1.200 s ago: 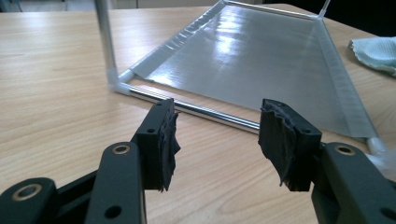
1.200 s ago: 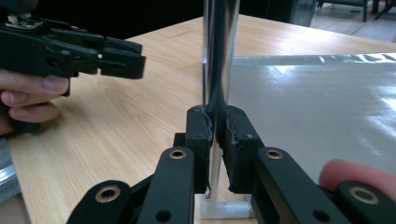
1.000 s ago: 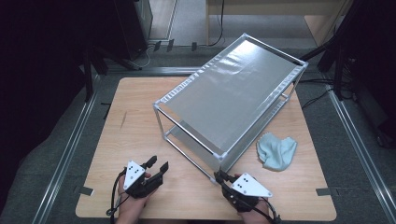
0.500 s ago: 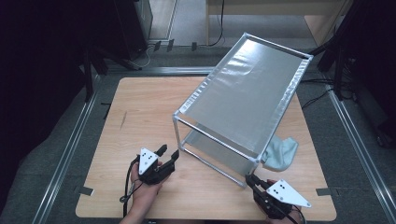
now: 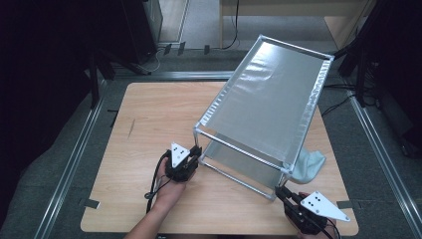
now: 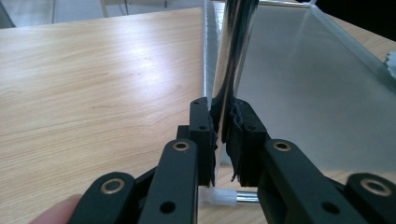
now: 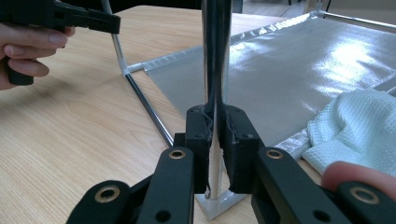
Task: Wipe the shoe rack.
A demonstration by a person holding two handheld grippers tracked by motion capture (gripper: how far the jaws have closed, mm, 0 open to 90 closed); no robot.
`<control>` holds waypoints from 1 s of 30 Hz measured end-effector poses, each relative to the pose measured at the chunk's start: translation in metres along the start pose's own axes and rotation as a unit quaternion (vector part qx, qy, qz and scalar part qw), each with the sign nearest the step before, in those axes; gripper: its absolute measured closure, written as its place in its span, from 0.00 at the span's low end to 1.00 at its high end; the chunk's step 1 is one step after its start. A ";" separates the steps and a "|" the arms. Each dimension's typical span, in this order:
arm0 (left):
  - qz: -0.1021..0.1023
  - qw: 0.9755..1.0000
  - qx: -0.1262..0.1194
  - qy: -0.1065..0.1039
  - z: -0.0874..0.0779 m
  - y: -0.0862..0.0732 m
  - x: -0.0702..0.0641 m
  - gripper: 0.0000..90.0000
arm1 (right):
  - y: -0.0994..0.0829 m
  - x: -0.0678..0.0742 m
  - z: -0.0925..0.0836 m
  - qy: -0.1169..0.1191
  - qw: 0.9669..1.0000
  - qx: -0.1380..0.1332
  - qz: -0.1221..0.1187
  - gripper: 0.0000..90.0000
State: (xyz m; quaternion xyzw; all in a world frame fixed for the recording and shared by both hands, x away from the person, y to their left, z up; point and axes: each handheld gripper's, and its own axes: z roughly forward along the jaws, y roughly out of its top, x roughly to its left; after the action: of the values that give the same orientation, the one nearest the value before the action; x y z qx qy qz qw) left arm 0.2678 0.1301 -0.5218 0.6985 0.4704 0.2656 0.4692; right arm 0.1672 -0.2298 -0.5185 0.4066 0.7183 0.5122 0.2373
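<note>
High view: rack (image 5: pixel 268 99) hides part of cloth (image 5: pixel 309 167).

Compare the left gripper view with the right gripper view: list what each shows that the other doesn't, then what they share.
Left gripper view alone: the left gripper, its jaws just closed on an upright chrome post of the rack.

Right gripper view alone: the right gripper shut on another upright post, the pale towel lying on the table beside the rack, and the other hand farther off.

Both: the wooden table, the rack's silvery fabric shelf, and white corner connectors.
</note>
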 end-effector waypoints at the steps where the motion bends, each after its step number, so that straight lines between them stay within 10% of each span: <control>1: 0.004 1.000 0.001 -0.003 -0.002 -0.001 0.001 0.90 | 0.000 -0.001 0.000 -0.001 1.000 0.000 -0.001 0.91; 30: 0.008 0.998 -0.031 -0.056 -0.108 -0.063 -0.010 0.90 | 0.022 -0.007 0.045 -0.051 0.998 0.007 0.029 0.90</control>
State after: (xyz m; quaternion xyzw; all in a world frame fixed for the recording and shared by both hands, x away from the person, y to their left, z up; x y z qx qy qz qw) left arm 0.1499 0.1720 -0.5331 0.7013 0.4297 0.2439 0.5139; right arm 0.2129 -0.2082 -0.5150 0.4542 0.6968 0.4923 0.2563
